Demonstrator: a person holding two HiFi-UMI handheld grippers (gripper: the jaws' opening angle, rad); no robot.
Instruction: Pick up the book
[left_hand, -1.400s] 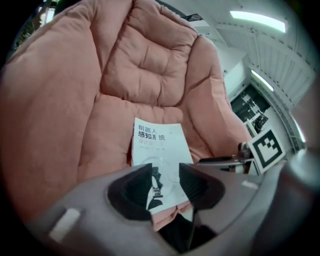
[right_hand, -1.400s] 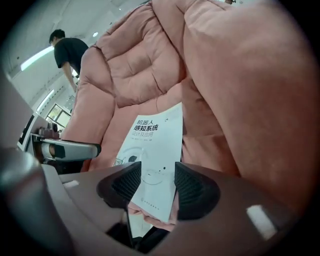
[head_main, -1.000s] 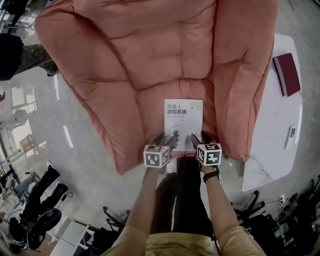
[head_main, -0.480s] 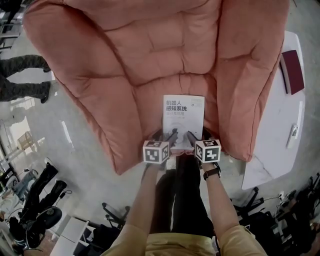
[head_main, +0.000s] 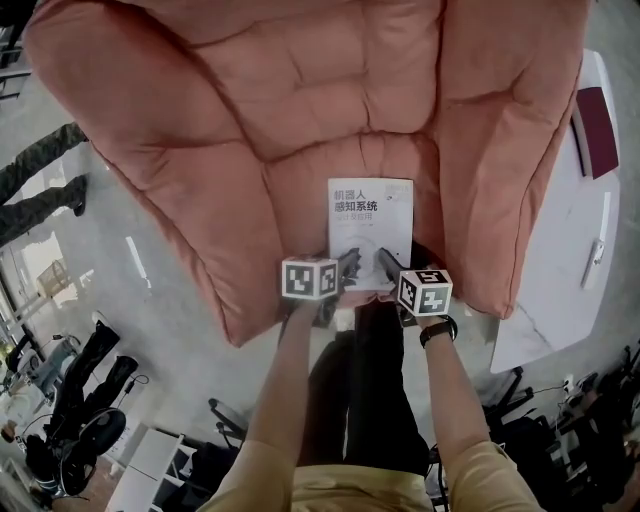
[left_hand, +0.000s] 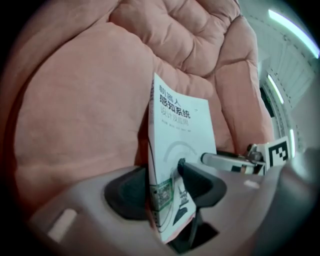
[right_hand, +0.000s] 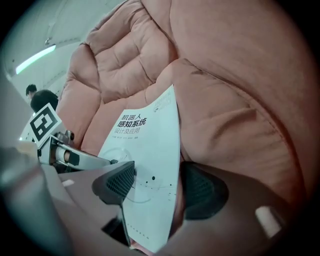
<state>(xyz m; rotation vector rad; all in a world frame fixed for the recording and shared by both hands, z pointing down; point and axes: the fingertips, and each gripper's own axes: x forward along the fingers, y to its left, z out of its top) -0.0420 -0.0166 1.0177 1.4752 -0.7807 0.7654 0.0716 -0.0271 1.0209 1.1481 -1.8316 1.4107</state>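
The book (head_main: 370, 225) lies face up on the seat of a big salmon-pink armchair (head_main: 250, 120). It has a white cover with dark Chinese title lines, and the title end points toward the backrest. Its near end sits at the front edge of the seat cushion.

Both tools meet it at that near end. The left tool (head_main: 343, 268) has the book's near left corner between its jaws. In the left gripper view one dark pad stands behind the spine side and the tip of the other just reaches the cover (left_hand: 182, 130). These jaws are closing, but no firm squeeze shows (the pad face below the tip stands off the paper).

The right tool (head_main: 388, 264) straddles the near right corner with its jaws wide. In the right gripper view one ribbed pad hangs over the cover (right_hand: 145, 150), and the other sits below, by the cushion, just clear of the page edge. Neither pad is pressing.

A watch (head_main: 438, 330) circles the person's right wrist. To the right of the armchair is a white counter (head_main: 560, 270). On it are a dark red booklet (head_main: 598, 130) and a small pale remote-like object (head_main: 596, 262). Grey floor surrounds the armchair.
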